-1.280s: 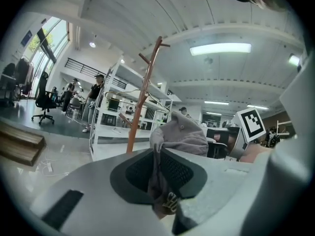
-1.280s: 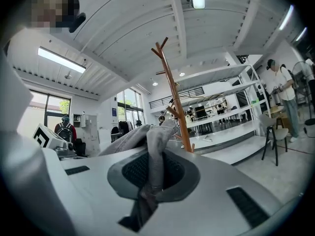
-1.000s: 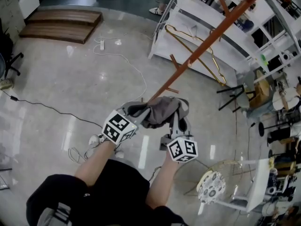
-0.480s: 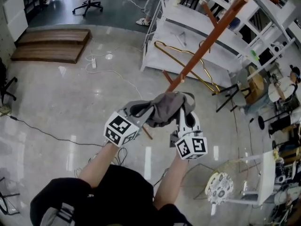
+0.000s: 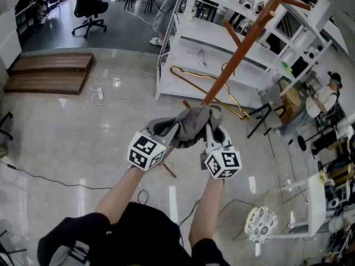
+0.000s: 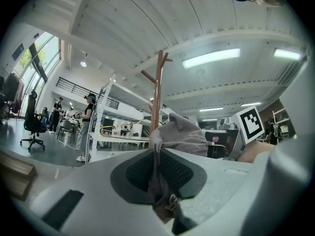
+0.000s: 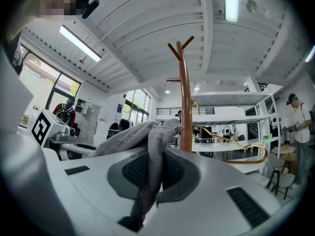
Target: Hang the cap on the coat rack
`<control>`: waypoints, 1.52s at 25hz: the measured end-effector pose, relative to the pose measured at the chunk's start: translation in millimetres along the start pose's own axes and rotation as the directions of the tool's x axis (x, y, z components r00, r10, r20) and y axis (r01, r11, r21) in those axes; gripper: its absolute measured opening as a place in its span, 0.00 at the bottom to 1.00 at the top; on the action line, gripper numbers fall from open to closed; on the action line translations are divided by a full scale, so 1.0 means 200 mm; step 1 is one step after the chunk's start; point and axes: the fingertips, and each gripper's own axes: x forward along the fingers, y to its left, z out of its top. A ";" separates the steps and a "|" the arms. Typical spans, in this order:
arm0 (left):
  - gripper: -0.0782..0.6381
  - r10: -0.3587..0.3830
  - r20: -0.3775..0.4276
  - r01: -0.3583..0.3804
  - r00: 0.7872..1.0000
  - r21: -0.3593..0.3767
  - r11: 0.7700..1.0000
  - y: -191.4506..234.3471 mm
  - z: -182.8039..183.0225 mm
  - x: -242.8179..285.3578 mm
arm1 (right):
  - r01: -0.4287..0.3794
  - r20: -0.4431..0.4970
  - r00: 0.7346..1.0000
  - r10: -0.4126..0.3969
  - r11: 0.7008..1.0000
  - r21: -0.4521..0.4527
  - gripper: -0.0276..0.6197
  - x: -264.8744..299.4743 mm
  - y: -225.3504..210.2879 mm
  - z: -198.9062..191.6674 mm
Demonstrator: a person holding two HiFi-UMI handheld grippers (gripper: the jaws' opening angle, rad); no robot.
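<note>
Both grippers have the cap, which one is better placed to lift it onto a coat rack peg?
Probably right. The right gripper, shut on the cap, sits nearer the coat rack pole; the left gripper grips the cap's far side.

Bright workshop hall with a glossy pale floor and white shelving

The polished floor (image 5: 83,132) reflects the overhead lights. A low wooden platform (image 5: 47,73) lies at the far left, and a black office chair (image 5: 89,7) stands beyond it on darker flooring. A white power strip (image 5: 100,93) and a black cable (image 5: 50,176) trail across the floor. To the right stands a white shelving unit (image 5: 194,35), with a gold-coloured hanger (image 5: 211,86) at its lower shelf. The white ribbed ceiling (image 6: 123,28) carries long strip lights (image 6: 211,58), and tall windows (image 6: 34,63) line one wall.
</note>
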 end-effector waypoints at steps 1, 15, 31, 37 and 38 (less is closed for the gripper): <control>0.16 0.002 -0.011 -0.002 1.000 -0.002 1.000 0.00 -0.03 0.01 | 0.004 -0.012 1.000 -0.004 1.000 0.007 0.05 0.01 -0.01 -0.03; 0.16 0.010 -0.269 0.021 0.963 0.112 0.993 -0.01 -0.40 0.31 | 0.135 -0.287 0.946 -0.151 0.988 -0.075 0.05 0.14 -0.23 -0.46; 0.25 0.117 -0.410 -0.105 0.904 0.052 0.993 0.16 -0.60 0.55 | 0.287 -0.393 0.880 -0.266 0.958 -0.004 0.14 0.22 -0.41 -0.75; 0.30 0.191 -0.302 -0.252 0.934 -0.178 0.951 0.25 -0.32 0.36 | 0.444 -0.316 0.872 -0.375 0.877 0.185 0.29 -0.05 -0.45 -0.56; 0.30 0.196 -0.269 -0.251 0.943 -0.186 0.950 0.24 -0.27 0.33 | 0.452 -0.280 0.877 -0.390 0.866 0.212 0.26 -0.09 -0.45 -0.50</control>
